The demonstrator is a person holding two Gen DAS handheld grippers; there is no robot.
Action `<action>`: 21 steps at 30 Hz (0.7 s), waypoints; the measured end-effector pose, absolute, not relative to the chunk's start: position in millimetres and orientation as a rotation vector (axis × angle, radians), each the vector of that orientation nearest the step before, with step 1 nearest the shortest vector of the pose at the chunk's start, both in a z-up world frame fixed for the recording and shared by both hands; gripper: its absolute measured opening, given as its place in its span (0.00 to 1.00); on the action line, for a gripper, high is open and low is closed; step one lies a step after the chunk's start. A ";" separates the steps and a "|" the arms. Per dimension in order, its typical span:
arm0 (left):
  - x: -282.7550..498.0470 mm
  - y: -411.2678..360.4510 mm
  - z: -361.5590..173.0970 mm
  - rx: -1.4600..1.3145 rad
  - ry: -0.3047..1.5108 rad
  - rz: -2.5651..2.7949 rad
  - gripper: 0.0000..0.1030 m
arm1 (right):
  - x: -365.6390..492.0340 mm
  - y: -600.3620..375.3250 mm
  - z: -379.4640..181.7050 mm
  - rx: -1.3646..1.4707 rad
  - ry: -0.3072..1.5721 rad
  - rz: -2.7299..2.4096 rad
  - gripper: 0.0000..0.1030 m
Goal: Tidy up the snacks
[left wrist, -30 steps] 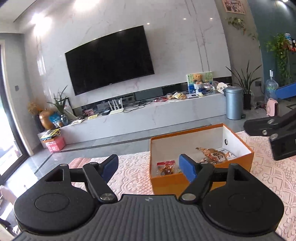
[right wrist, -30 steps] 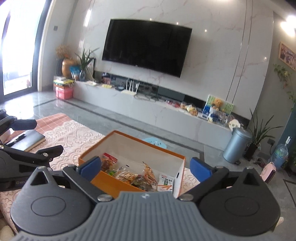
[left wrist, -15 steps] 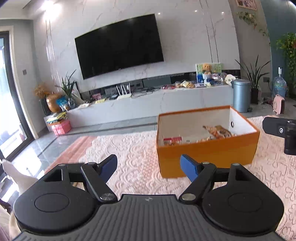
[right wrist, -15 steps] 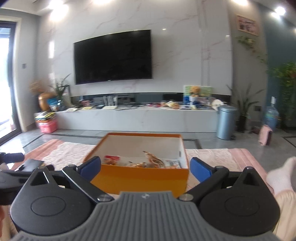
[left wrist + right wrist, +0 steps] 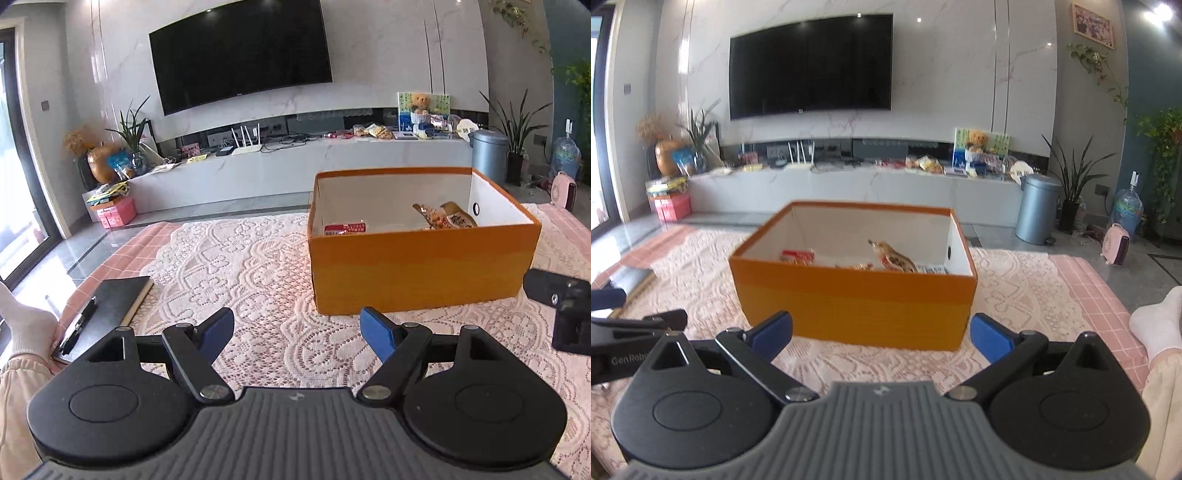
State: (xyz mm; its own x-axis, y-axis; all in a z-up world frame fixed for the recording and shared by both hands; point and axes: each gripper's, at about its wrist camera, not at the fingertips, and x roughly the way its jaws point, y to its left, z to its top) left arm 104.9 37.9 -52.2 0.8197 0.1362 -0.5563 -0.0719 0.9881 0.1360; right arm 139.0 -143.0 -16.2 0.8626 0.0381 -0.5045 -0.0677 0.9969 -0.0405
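The left gripper [image 5: 297, 334] is gaping wide, gripping nothing; the right gripper [image 5: 881, 334] is doing likewise; the orange box [image 5: 855, 304] is sitting mid-frame on the lace cloth [image 5: 251, 266], holding snack packets [image 5: 895, 258].

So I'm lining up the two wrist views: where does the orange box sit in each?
Left wrist: orange box sits right of centre, beyond the right blue pad.
Right wrist: orange box sits centre frame, straight ahead between the open jaws.
Shared landmark: the wall television behind it.
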 end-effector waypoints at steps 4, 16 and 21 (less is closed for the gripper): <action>110.9 31.4 -57.1 0.115 0.623 0.085 0.88 | 146.0 -146.1 -24.7 -0.065 0.574 0.041 0.96; 110.8 26.3 -60.4 0.098 0.651 0.083 0.88 | 148.0 -155.5 -29.8 -0.019 0.606 0.030 0.96; 108.8 26.9 -55.6 0.090 0.651 0.097 0.88 | 145.3 -156.9 -25.1 -0.006 0.596 0.032 0.96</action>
